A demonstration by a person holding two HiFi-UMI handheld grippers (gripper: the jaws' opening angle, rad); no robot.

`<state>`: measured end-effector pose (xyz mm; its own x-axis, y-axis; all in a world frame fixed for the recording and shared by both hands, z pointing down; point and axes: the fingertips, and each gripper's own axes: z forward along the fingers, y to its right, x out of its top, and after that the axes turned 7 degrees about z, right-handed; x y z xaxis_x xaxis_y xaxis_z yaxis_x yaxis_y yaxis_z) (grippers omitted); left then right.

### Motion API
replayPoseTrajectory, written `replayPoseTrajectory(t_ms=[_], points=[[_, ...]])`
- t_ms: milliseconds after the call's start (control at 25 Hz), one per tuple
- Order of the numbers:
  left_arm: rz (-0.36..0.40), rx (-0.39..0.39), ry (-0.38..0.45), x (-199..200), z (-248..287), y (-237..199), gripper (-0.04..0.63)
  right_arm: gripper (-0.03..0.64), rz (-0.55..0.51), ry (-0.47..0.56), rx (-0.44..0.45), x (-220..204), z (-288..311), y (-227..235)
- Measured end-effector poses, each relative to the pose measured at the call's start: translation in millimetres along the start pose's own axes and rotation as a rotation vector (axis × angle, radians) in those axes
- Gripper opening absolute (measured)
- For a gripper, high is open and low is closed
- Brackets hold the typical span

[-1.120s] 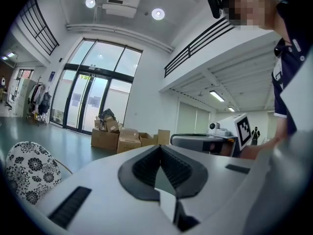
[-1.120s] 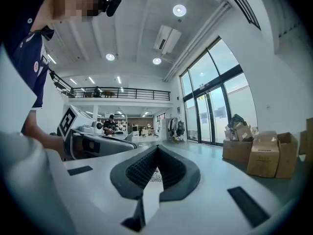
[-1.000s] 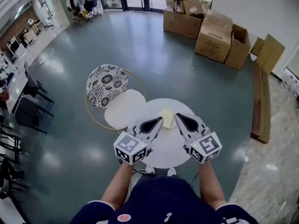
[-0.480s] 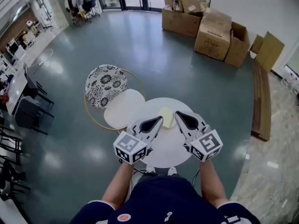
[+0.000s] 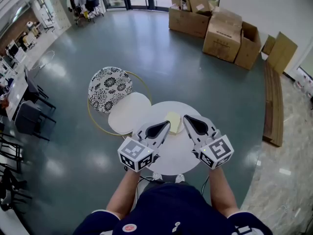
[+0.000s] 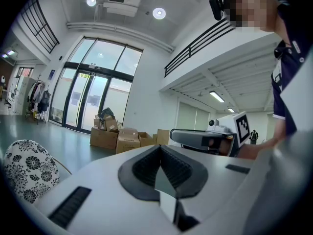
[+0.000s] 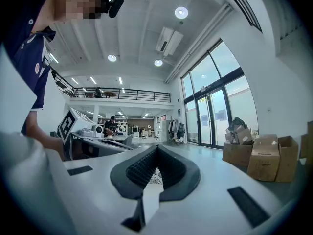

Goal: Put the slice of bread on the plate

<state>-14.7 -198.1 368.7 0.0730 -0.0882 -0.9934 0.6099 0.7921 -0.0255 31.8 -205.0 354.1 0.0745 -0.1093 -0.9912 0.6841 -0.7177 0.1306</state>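
The bread slice [image 5: 173, 122] lay on the round table [image 5: 177, 156], the left gripper [image 5: 168, 124] and right gripper [image 5: 186, 118] just short of it, fingers together and empty; no plate was discernible.

Right gripper [image 7: 156, 150]: jaws level, ribbed pads closed tip to tip, nothing between them; only a narrow slot behind the tips. Left gripper [image 7: 98, 143] at the left edge, its marker cube facing the camera. Cardboard boxes [image 7: 266, 156] stacked on the floor at right, beside tall glass doors [image 7: 215, 112]; ceiling lights [image 7: 181, 12] on.
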Motion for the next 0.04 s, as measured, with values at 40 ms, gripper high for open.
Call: replayPoseTrajectory(t_ms=[40], points=[[-0.001,0.0,0.001,0.2,0.1,0.0,0.007,0.005,0.0,0.0,-0.001,0.4,-0.2,0.1]])
